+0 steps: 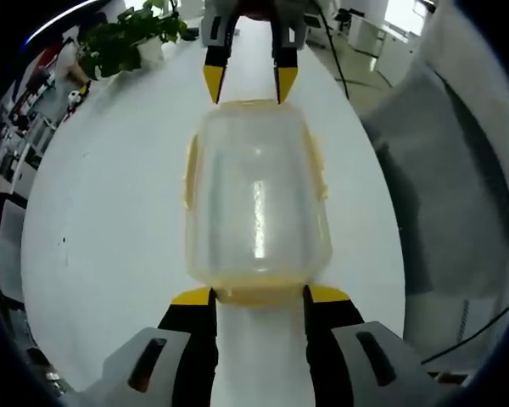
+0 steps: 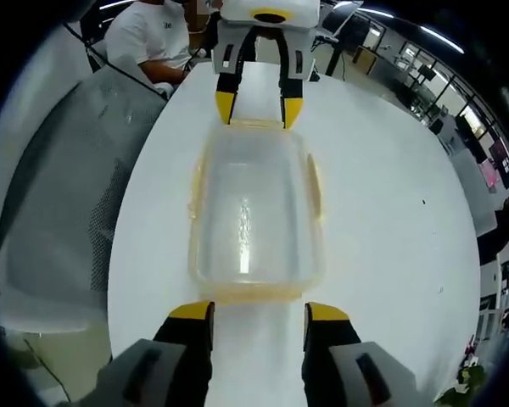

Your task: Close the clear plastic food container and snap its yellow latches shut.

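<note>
The clear plastic container (image 1: 256,199) lies lengthwise on the white table (image 1: 110,220) with its lid on. Yellow latches (image 1: 189,174) run along both long sides, and another sits at each short end. My left gripper (image 1: 260,297) is open, its yellow tips flanking the near end latch (image 1: 259,292). At the opposite end my right gripper (image 1: 248,82) points at the rim, also open. In the right gripper view the container (image 2: 250,212) lies just beyond my right gripper (image 2: 259,312), with my left gripper (image 2: 258,108) at the far end.
A grey mesh chair (image 1: 441,195) stands close to the table edge, also seen as the chair (image 2: 59,212). A potted plant (image 1: 127,38) sits at the table's far end. A person in a white shirt (image 2: 157,34) sits at the other end.
</note>
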A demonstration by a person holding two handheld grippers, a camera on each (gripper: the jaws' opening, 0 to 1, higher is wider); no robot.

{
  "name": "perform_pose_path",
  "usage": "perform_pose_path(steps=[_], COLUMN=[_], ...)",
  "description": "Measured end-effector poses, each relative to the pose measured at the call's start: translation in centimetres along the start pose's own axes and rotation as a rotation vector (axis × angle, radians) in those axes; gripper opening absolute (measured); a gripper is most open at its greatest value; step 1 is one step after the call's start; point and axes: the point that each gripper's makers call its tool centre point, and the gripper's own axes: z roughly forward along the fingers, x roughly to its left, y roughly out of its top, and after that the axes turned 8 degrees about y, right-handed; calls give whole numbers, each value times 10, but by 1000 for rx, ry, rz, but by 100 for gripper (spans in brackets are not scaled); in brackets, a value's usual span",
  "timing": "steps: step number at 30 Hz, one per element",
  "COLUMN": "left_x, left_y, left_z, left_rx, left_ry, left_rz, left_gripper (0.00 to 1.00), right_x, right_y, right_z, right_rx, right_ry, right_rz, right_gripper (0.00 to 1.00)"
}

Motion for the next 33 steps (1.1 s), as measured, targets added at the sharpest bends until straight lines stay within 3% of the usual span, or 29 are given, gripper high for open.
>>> perform_pose_path(steps=[8, 15, 22, 26, 28, 30, 33], left_x=[3, 4, 6, 11, 10, 9, 14], left_y=[-7, -3, 8, 10, 16, 18, 16], left_z=[-4, -11, -16, -17, -18, -19, -18], left_rx=[4, -33, -112, -135, -177, -192, -185], left_ry=[15, 20, 33, 51, 36, 35, 75], left_rz=[-23, -92, -291, -404, -456, -507, -589], left_gripper=[38, 39, 40, 39, 39, 38, 38], right_x=[2, 3, 0, -5, -1, 2, -4], right_y=[-3, 1, 9, 12, 17, 25, 29], right_z=[-4, -10, -19, -25, -25, -25, -26], right_rx=[3, -14, -79, -118, -147, -185, -197], right_ry=[-3, -19, -69, -108, -91, -72, -120], right_rz=[24, 38, 145, 253, 311, 361, 421], right_gripper=[37, 36, 34, 33, 29, 30, 33])
